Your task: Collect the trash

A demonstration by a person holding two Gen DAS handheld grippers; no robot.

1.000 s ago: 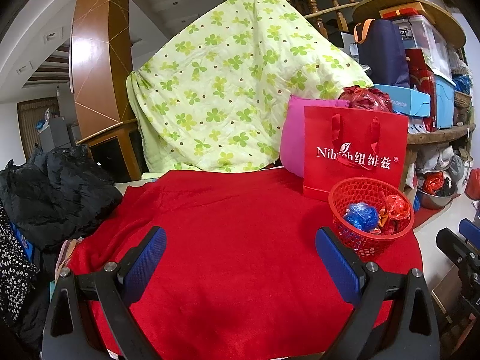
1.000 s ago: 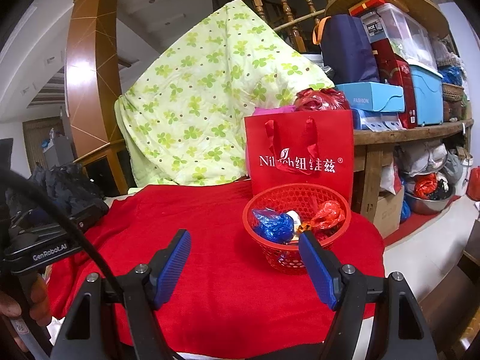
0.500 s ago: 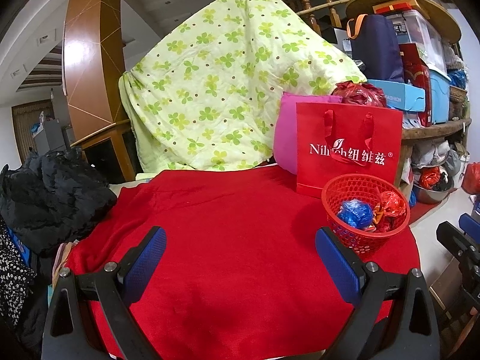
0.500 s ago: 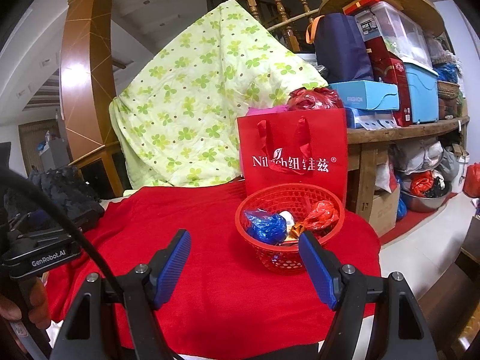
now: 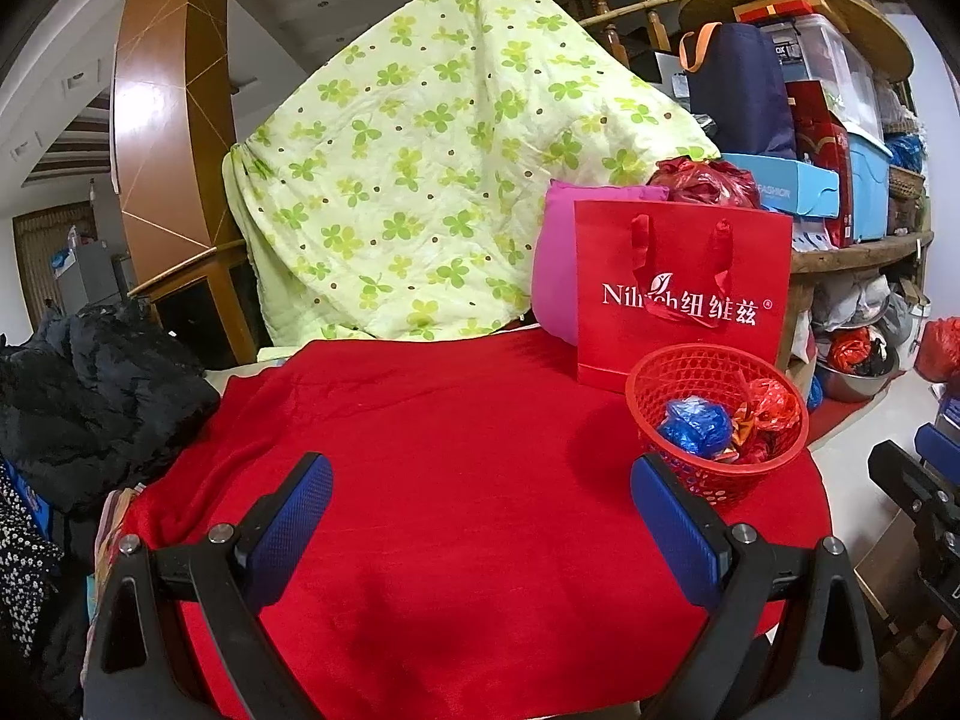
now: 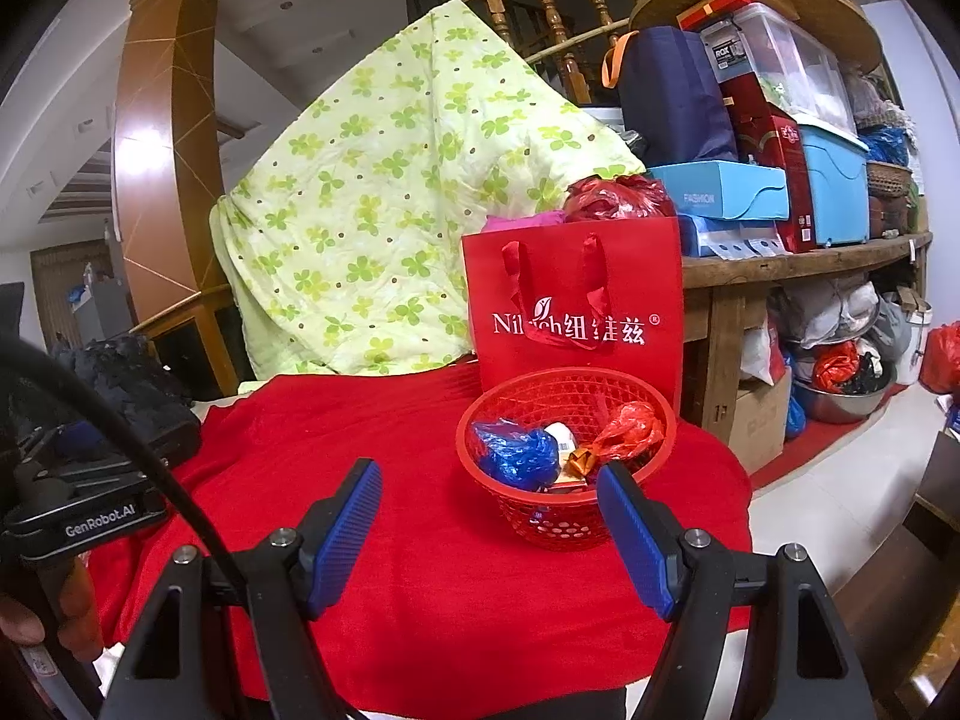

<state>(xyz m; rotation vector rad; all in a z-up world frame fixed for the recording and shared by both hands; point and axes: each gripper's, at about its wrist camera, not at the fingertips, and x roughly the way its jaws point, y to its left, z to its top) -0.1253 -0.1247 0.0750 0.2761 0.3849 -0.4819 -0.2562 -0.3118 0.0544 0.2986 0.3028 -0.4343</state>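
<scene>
A small red mesh basket [image 5: 672,384] [image 6: 540,519] stands at the right end of a table under a red cloth [image 5: 450,480] [image 6: 372,432]. Inside lie a crumpled blue wrapper [image 5: 696,425] [image 6: 516,455], a crumpled red wrapper [image 5: 775,403] [image 6: 630,429] and some smaller scraps. My left gripper [image 5: 480,519] hovers open over the cloth, left of the basket, with nothing between its blue pads. My right gripper [image 6: 487,525] is open too, just in front of the basket, and it also shows at the right edge [image 5: 924,480] of the left wrist view.
A red paper gift bag [image 5: 681,300] [image 6: 576,312] stands right behind the basket, with a pink cushion [image 5: 555,276] beside it. A green floral quilt [image 5: 432,180] hangs at the back. Dark clothes [image 5: 90,396] pile up left. Cluttered shelves [image 6: 810,252] fill the right.
Both views have drifted only slightly; the basket sits a touch further left in each. Both grippers stay open and nothing was picked up or put down.
</scene>
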